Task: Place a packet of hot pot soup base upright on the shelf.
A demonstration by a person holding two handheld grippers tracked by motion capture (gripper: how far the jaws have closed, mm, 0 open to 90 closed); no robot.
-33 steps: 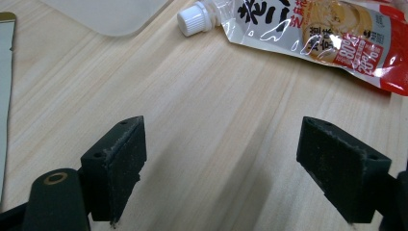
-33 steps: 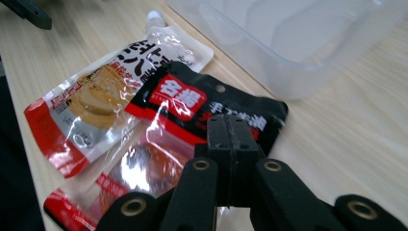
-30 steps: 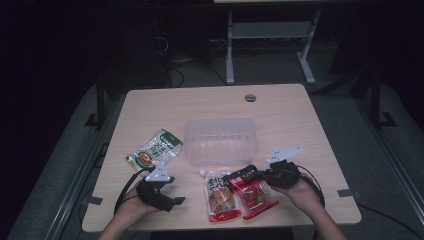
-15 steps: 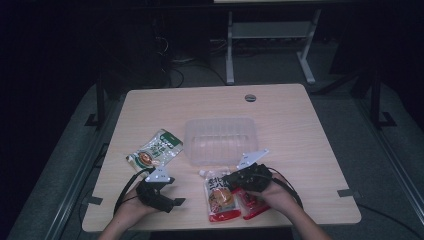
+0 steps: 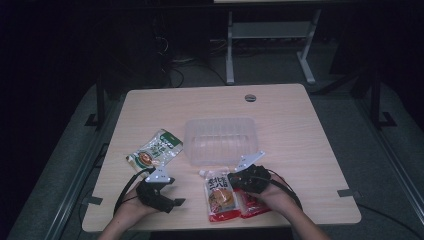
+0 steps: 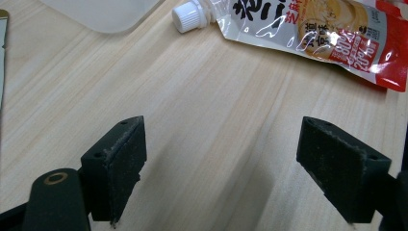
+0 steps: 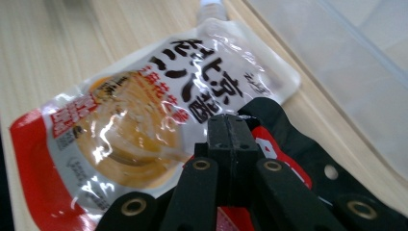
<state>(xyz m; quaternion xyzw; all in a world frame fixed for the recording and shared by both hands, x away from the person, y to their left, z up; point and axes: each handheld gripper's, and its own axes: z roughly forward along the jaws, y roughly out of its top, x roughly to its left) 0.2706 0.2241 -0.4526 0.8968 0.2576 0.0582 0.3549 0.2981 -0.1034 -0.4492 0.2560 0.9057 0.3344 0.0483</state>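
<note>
The red-and-black packet (image 5: 252,202) lies flat on the tabletop (image 5: 310,150) under the right tongs (image 5: 235,181), whose jaws are pressed together just above its near edge; in the right gripper view no part of the packet (image 7: 288,163) can be seen caught between them. Touching that packet, on the side toward the left tongs, lies the white-and-red spouted pouch (image 5: 220,196), its white cap (image 6: 186,18) pointing away from the person. Just beyond the right tongs sits the clear plastic tray (image 5: 220,140), close past the pouch's cap. The left tongs (image 5: 175,202) rest low on the tabletop with jaws spread wide and bare wood between them (image 6: 221,163), the pouch (image 6: 308,29) a little ahead of them. Beyond the left tongs lies a green-and-white packet (image 5: 155,152), apart from the rest. A second ago the right tongs sat further out to the right of the red-and-black packet; they have since slid over it toward the pouch, while the left tongs have kept their place.
</note>
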